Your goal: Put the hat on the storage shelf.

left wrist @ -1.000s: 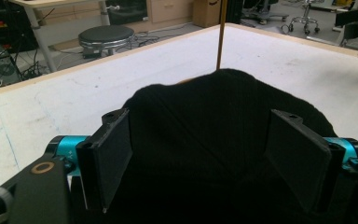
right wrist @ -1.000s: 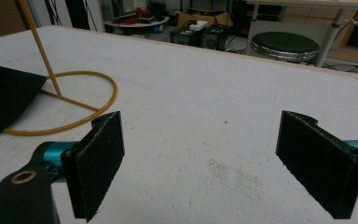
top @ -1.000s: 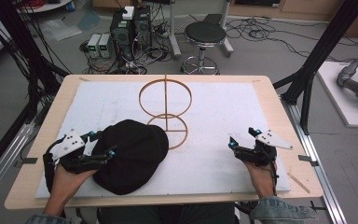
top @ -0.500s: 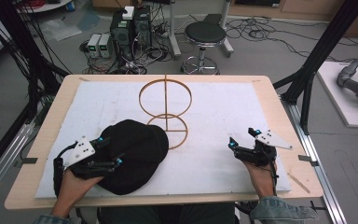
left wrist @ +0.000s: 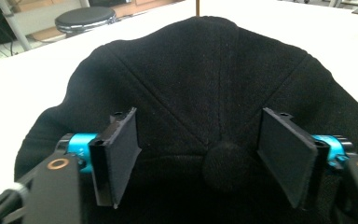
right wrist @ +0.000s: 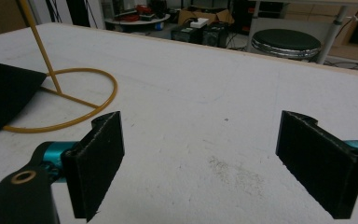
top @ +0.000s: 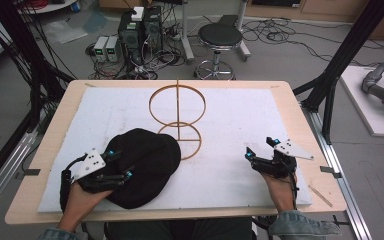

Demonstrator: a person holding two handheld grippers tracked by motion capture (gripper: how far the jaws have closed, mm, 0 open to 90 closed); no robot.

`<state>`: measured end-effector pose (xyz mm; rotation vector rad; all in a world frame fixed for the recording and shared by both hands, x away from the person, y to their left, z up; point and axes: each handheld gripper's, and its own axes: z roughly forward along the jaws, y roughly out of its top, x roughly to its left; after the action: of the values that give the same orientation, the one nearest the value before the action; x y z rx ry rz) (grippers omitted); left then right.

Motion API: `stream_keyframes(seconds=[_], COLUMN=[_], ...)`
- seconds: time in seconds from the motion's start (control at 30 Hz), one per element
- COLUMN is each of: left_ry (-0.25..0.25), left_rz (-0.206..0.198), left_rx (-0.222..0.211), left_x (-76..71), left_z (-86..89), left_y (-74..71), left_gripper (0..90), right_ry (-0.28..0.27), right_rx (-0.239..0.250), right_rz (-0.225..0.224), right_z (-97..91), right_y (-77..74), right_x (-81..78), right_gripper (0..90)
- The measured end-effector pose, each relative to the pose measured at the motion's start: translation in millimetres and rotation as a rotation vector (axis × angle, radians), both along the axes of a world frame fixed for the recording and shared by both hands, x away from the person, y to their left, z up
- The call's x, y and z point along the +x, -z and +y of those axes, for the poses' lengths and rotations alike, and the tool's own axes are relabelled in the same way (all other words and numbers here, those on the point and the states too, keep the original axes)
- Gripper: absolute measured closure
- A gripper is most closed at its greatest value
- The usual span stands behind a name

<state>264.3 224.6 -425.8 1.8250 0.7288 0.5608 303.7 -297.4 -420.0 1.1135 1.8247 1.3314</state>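
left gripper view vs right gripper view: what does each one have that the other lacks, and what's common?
Left gripper view alone: the cap's button, sitting between the open left gripper fingers, and the crown seams.

Right gripper view alone: the wire stand's base ring flat on the white mat, with the open right gripper over bare mat.

Both: the black cap, the stand's upright rod, the stool and the white mat.

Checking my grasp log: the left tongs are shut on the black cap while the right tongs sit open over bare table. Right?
Not quite: the left tongs are open over the black cap, jaws wide apart, as the left gripper view shows. The right tongs are indeed open.
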Motion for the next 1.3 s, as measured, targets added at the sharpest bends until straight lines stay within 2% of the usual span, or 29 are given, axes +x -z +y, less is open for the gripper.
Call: stream_keyframes(seconds=[0.23, 0.53, 0.77, 0.87, 1.17, 1.3], left_ry=[0.007, 0.025, 0.021, 0.018, 0.022, 0.022], left_rz=[0.031, 0.052, 0.081, 0.075, -0.016, -0.042], left_rx=[-0.004, 0.016, 0.009, 0.000, -0.078, -0.114], left_x=[1.8, 1.2, 0.5, -0.9, -10.4, -13.7], left_z=[0.7, -0.2, 0.9, 1.5, 6.3, 9.7], left_y=[2.4, 3.7, 2.2, -1.1, -23.0, -31.8], left_gripper=[37.7, 53.3, 63.7, 64.9, 66.5, 67.0], right_ry=[0.000, -0.002, -0.003, -0.003, -0.005, -0.004], right_rx=[-0.001, -0.003, -0.003, -0.002, 0.000, 0.000], right_rz=[0.001, -0.002, -0.001, 0.001, 0.002, 0.003], right_z=[-0.2, 0.0, -0.1, 0.0, 0.6, 0.6], right_y=[0.1, 0.1, 0.1, 0.2, 0.1, 0.1], right_x=[0.1, 0.0, 0.0, 0.1, 0.2, 0.3], right_gripper=[15.0, 15.0, 15.0, 15.0, 15.0, 15.0])
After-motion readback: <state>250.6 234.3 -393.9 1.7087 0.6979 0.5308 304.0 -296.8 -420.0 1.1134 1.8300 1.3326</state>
